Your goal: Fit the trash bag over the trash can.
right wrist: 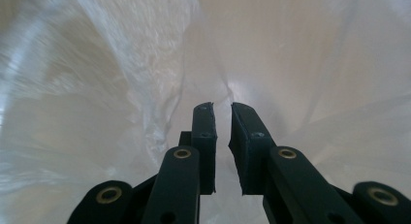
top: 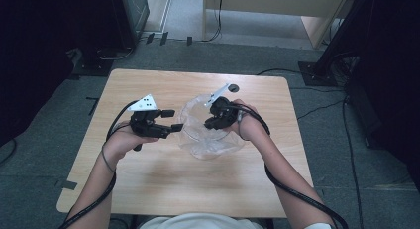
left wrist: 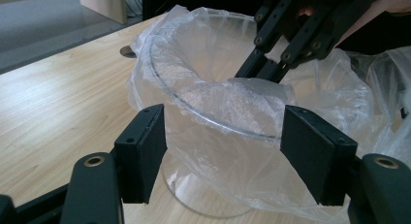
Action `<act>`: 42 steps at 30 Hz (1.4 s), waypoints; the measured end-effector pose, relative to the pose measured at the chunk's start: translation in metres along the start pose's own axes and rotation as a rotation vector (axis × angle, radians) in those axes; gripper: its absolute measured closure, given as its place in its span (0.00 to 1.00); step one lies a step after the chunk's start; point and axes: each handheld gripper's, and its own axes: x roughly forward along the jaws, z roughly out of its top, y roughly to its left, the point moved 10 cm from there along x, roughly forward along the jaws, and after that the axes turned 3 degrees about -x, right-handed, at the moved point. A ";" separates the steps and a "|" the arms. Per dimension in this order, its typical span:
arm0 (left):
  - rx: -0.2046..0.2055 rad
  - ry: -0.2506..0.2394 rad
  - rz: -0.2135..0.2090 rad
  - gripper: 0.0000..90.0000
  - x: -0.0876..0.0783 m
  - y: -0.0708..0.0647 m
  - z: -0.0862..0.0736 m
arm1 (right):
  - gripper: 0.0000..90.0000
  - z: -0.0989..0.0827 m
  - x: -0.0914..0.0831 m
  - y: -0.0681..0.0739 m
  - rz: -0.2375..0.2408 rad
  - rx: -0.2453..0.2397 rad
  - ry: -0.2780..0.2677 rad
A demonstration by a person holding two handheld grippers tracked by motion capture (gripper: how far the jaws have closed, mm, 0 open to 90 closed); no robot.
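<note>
A clear bowl (top: 190,132) lined with a thin see-through plastic bag (top: 218,149) stands in the middle of the wooden table (top: 198,184). My left gripper (top: 173,120) hovers just left of the bowl, open, its jaws wide apart and framing the bowl's rim (left wrist: 194,112) without touching it (left wrist: 228,146). From the right, my right gripper (top: 210,124) reaches down inside the bowl (left wrist: 261,73). Its jaws stand almost together with a thin gap (right wrist: 223,112), surrounded by the bag's film (right wrist: 121,64). I see nothing pinched between the pads.
A round cable hole (top: 233,86) sits in the table behind the bowl. Cables trail from both grippers along the forearms. Beyond the table's far edge are floor cables, dark stands and a wooden cabinet (top: 277,6).
</note>
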 end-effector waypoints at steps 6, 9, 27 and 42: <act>-0.004 0.007 -0.001 0.36 0.001 0.001 -0.003 | 0.69 -0.010 0.017 0.009 0.075 -0.006 0.090; -0.007 0.011 -0.003 0.36 0.002 0.002 -0.005 | 0.48 -0.008 0.020 0.009 0.074 -0.008 0.056; -0.016 -0.016 -0.010 0.35 -0.004 0.002 -0.001 | 0.72 0.023 -0.012 0.002 0.027 -0.020 -0.035; -0.012 -0.002 -0.043 0.38 -0.007 0.000 -0.006 | 0.50 0.052 0.023 0.010 0.058 -0.099 0.070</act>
